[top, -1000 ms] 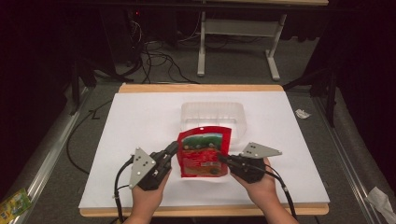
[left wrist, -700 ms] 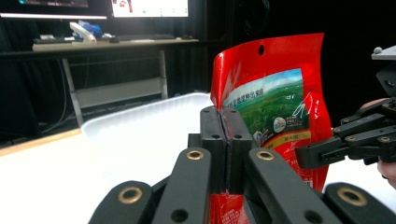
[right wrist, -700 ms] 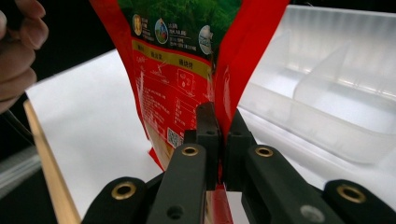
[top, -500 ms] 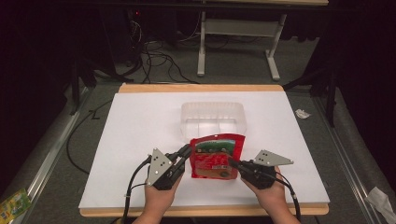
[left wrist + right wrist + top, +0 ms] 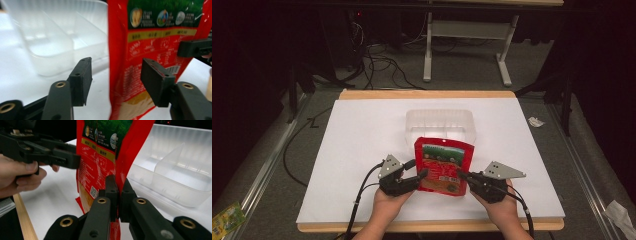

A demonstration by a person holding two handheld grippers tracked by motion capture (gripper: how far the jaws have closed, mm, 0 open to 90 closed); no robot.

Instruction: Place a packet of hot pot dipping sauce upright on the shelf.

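My right gripper (image 5: pixel 117 187) pinches the red bag's (image 5: pixel 443 165) edge tight and holds it upright. My left gripper (image 5: pixel 115 82) is wide open, the bag's other edge between its jaws. The tub (image 5: pixel 440 122) sits just behind.

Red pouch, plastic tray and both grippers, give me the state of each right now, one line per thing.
red pouch: upright, sealed as far as visible, lifted in front of the tray.
clear plastic tray: open, compartments empty.
right gripper: shut on the pouch's edge.
left gripper: jaws open, straddling the pouch's other edge, not clamped.
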